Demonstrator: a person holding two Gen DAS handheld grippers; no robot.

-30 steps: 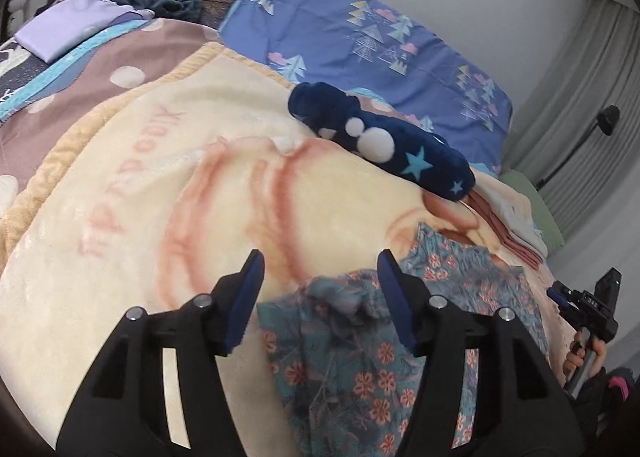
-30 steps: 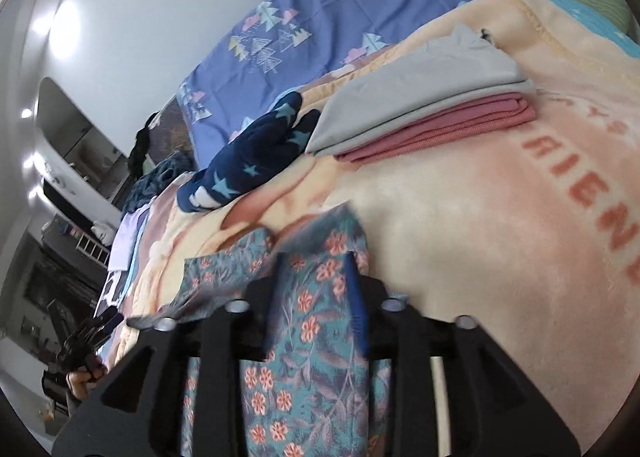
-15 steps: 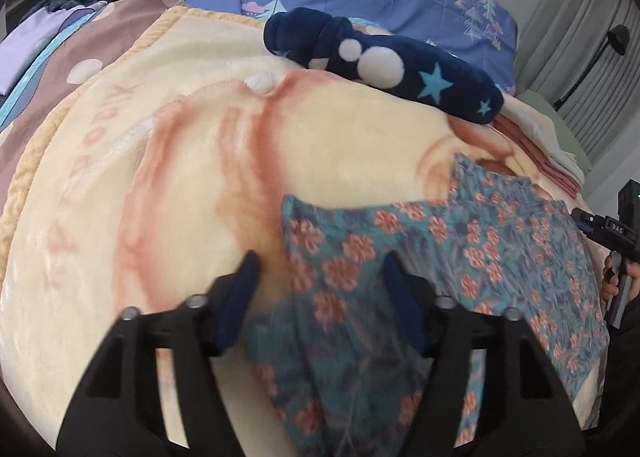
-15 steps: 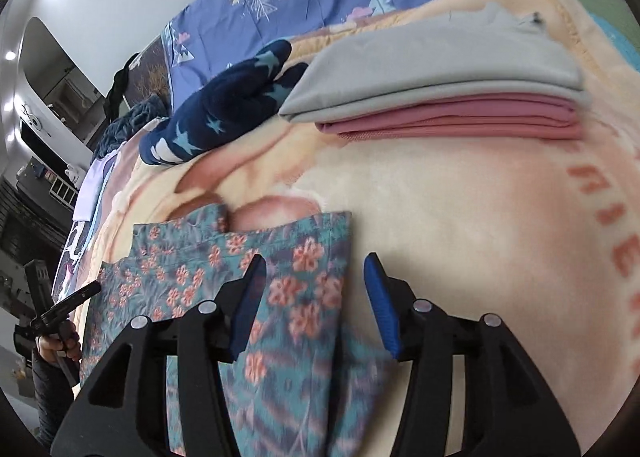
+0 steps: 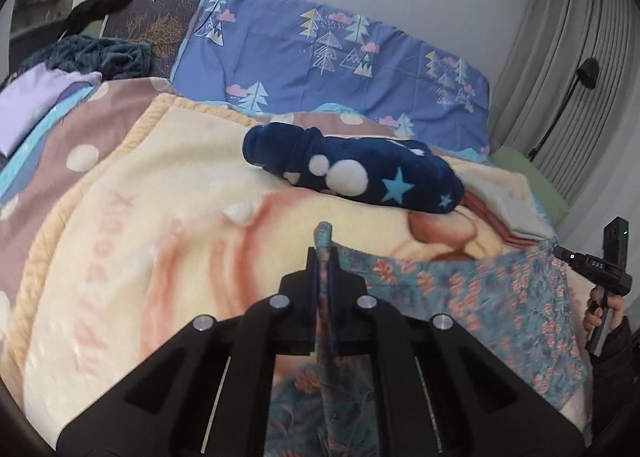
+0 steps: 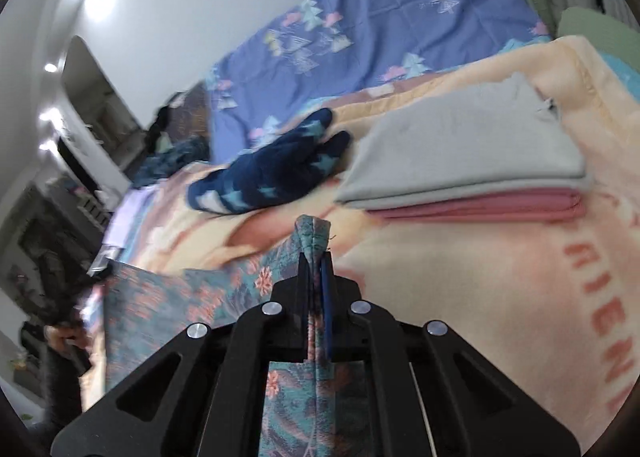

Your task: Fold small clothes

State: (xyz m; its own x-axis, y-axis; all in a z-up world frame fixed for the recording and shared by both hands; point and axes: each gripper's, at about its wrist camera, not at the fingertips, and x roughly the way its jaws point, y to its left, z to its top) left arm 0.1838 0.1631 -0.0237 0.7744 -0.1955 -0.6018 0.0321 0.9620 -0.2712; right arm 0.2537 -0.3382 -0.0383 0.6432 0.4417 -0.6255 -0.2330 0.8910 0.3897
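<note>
A teal floral garment with pink flowers is held up and stretched over the cream blanket. My left gripper is shut on one of its top corners, a tuft of cloth sticking out past the tips. My right gripper is shut on the other top corner; the floral garment hangs away to the left in that view. The right gripper also shows at the right edge of the left wrist view.
A navy star-patterned fleece lies rolled behind the garment. A folded grey cloth sits on a folded pink one at the right. A blue tree-print bedsheet lies behind, a purple cloth at the far left.
Both grippers were open over the flat garment half a second ago. Both have shut on its top corners and lifted it off the blanket.
</note>
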